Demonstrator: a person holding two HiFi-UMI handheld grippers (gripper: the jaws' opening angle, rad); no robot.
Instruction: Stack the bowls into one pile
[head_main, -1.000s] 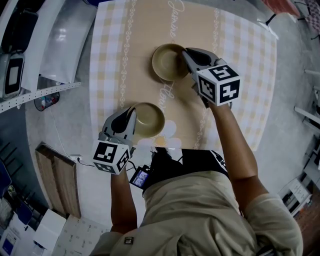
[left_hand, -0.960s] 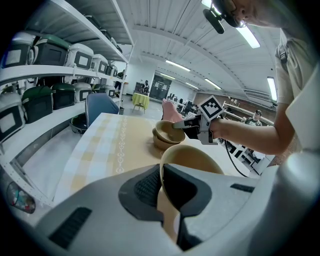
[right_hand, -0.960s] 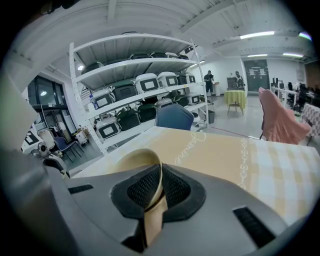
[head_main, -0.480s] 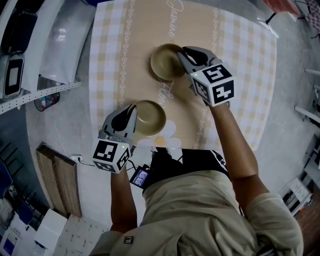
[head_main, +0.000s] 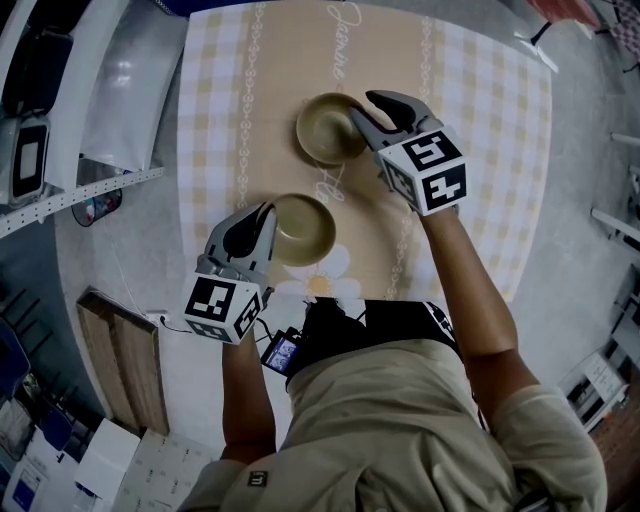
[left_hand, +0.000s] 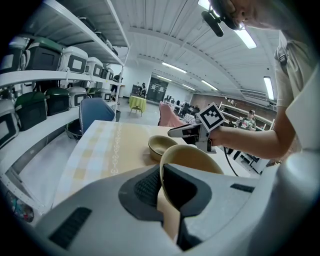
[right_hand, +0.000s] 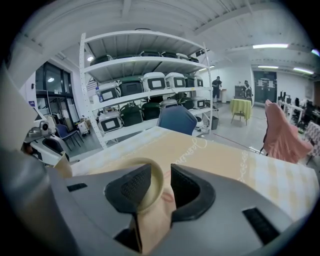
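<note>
Two tan bowls are on the chequered table (head_main: 480, 150). The far bowl (head_main: 326, 130) rests on the cloth, and my right gripper (head_main: 367, 110) stands at its right rim. Its jaws have just been opening; in the right gripper view the rim (right_hand: 151, 192) stands between the pads with a gap on the right side. My left gripper (head_main: 257, 222) is shut on the left rim of the near bowl (head_main: 304, 228). In the left gripper view that near bowl (left_hand: 197, 159) fills the middle, with the far bowl (left_hand: 160, 144) and right gripper (left_hand: 179, 131) behind it.
The table's left edge runs close to my left gripper. Beyond it, on the left, stands white shelving (head_main: 60, 100) with boxes. In the right gripper view a shelf rack (right_hand: 145, 85) and a blue chair (right_hand: 177, 120) stand past the table's far end.
The right gripper's jaws have spread apart at the far bowl's rim. The left gripper has carried the near bowl a little farther up the table, toward the far bowl.
</note>
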